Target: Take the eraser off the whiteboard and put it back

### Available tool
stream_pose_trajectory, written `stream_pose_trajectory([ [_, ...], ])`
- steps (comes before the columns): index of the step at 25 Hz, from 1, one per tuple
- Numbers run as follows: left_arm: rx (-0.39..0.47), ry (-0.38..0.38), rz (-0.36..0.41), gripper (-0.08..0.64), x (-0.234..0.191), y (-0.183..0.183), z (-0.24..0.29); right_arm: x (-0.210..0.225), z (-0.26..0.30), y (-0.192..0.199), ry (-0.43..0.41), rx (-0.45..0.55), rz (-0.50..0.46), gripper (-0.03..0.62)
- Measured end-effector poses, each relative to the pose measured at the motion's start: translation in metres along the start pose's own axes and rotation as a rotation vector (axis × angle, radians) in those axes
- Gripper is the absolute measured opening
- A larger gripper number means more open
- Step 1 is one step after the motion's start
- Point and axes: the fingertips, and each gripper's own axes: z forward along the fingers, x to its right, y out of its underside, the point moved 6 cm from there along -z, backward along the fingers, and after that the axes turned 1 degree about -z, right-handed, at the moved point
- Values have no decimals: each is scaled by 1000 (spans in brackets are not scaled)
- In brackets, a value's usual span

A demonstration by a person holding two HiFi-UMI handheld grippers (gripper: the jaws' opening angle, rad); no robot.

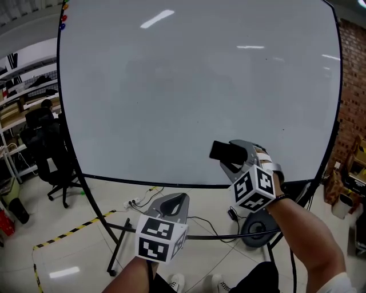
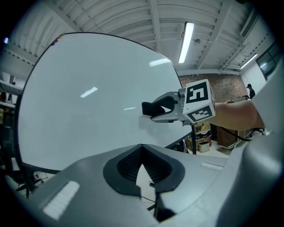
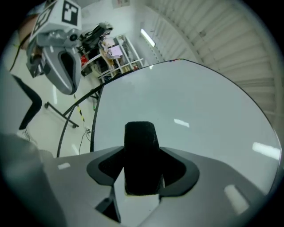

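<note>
The large whiteboard [image 1: 189, 91] stands upright on a black frame, its face blank. A black eraser [image 1: 224, 151] is held just in front of the board's lower right part by my right gripper [image 1: 227, 155], which is shut on it. In the right gripper view the eraser [image 3: 141, 146] stands on end between the jaws, the whiteboard [image 3: 195, 106] behind it. Whether the eraser touches the board I cannot tell. My left gripper [image 1: 178, 199] hangs lower, below the board's bottom edge, shut and holding nothing. The left gripper view shows the eraser [image 2: 152, 108] to the right of the whiteboard [image 2: 88, 97].
Coloured magnets [image 1: 63, 17] sit at the board's top left corner. A black office chair [image 1: 48, 149] and shelves [image 1: 23, 86] stand at the left. Cables [image 1: 143, 200] and yellow-black tape [image 1: 68, 232] lie on the floor under the board. A brick wall [image 1: 350, 86] is at the right.
</note>
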Motion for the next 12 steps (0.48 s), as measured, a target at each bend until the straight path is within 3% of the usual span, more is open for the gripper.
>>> stream_pose_trajectory([
  [12, 14, 1, 13, 17, 7, -6, -1, 15, -47, 14, -64, 186, 567, 239],
])
